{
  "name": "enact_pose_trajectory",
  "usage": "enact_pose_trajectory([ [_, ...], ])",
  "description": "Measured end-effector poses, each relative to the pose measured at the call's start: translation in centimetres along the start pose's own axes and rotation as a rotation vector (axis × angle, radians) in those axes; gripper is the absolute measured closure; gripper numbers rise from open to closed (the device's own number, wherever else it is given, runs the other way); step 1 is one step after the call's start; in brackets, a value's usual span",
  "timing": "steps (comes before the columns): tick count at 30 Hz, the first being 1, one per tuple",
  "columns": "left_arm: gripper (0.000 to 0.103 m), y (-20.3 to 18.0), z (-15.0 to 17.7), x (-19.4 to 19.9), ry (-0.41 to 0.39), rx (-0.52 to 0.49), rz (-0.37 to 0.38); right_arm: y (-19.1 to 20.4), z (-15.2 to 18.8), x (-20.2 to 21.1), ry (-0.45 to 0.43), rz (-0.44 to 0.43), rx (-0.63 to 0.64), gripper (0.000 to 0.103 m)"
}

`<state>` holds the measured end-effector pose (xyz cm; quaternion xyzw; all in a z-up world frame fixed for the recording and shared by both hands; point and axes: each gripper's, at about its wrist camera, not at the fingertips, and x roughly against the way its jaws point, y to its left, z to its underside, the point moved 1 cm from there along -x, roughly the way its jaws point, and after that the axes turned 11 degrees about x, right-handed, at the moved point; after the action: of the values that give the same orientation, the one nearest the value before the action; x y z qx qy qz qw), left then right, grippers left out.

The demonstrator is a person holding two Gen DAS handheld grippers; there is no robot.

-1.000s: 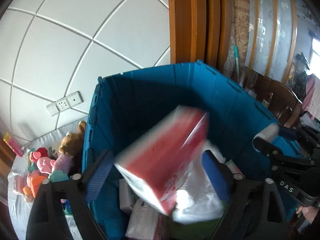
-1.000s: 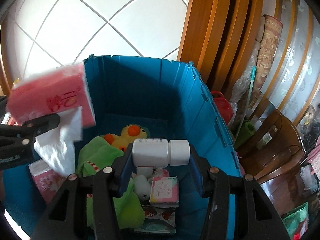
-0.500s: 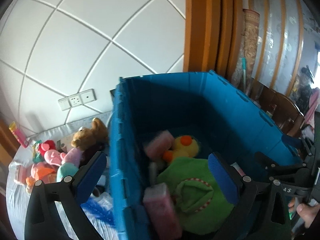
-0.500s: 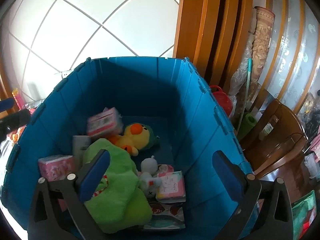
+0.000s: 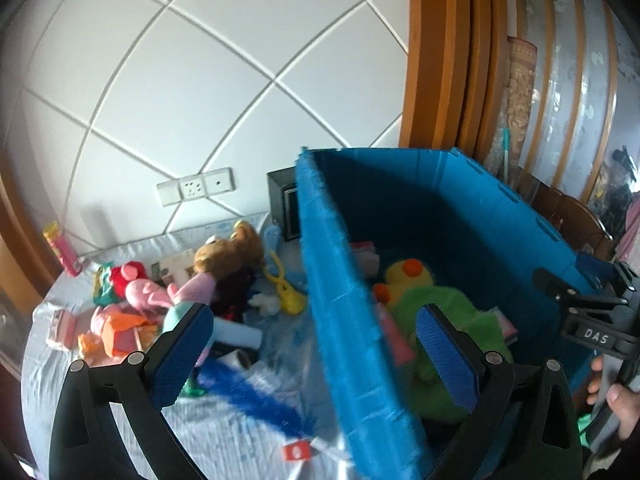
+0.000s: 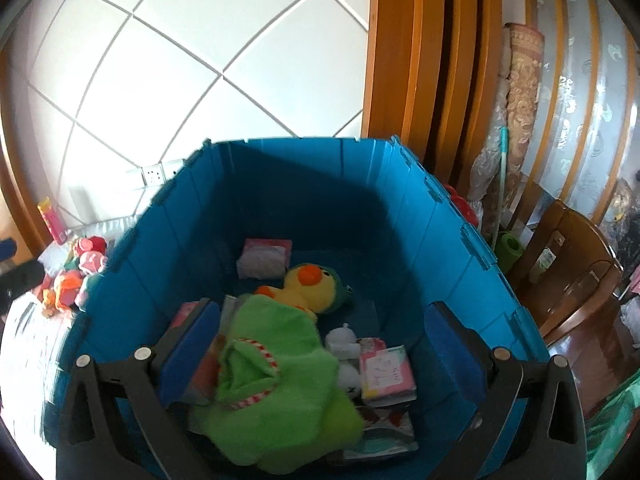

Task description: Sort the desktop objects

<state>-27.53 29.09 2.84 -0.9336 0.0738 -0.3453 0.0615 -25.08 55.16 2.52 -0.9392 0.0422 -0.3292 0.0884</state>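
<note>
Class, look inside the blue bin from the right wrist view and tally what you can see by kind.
Plush toys: 2, yellow duck and green plush.
Tissue packs: 2, far pack and near pack.
White figures: 1.
Total: 5 clearly visible; others are partly hidden.

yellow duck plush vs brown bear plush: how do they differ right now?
Colour: the yellow duck plush has an orange beak; the brown bear plush is brown.
Place: the duck plush lies inside the blue bin; the bear plush lies outside it, among toys on the white cloth.
Both are soft toys, ungripped.
</note>
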Motion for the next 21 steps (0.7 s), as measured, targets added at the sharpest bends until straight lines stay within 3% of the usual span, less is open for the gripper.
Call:
enact_pose_trajectory([
  [3,0.0,3.6,1.0,1.8,-0.005,0.014,0.016,3.4,-0.1,2.4,-0.039,-0.005,0.0,0.0],
  [8,0.0,11.5,3.0,4.9,-0.024,-0.021,-0.035,12.0,1.3,6.8,-0.082,-0.022,-0.008,0.0],
  [12,0.0,17.1,4.4,6.6,-0.002,0.012,-0.044,19.0,2.8,9.8,-0.097,-0.046,-0.018,0.0],
  [17,0.0,20.6,6.2,8.4,-0.003,0.009,-0.142,25.4,4.4,12.7,-0.094,-0.046,0.019,0.0],
  [21,0.0,22.4,8.0,10.3,-0.007,0.06,-0.143,28.2,5.0,14.2,-0.102,-0.059,0.074,0.0],
])
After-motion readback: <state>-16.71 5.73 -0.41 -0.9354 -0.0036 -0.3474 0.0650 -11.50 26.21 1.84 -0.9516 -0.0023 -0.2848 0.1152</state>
